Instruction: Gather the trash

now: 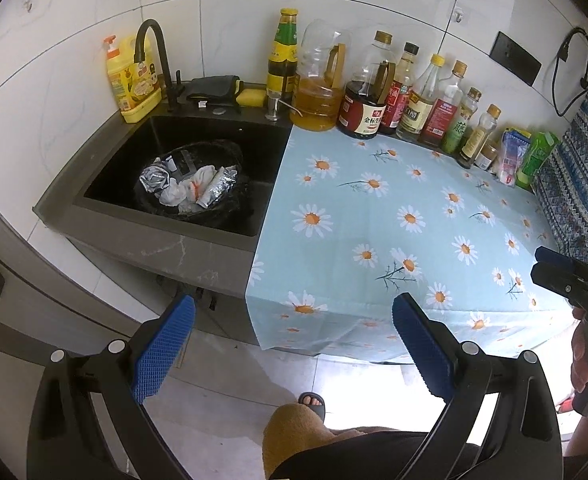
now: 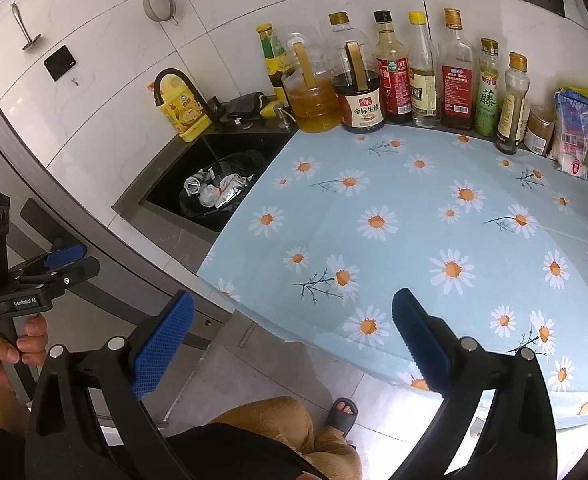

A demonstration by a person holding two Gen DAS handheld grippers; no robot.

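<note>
both grippers, left gripper (image 1: 294,344) and right gripper (image 2: 294,340), hung back off the table (image 2: 414,220) edge, jaws apart and empty. trash (image 1: 190,188) sat bunched in the black-bag bin (image 1: 230,152) inside the sink (image 1: 114,184). cloth looked bare, so collection seemed done.

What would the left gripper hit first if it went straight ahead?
Probably the daisy cloth on the counter, near its sink-side edge. The open left gripper holds nothing, and nothing lies between, though depth is unclear.
</note>
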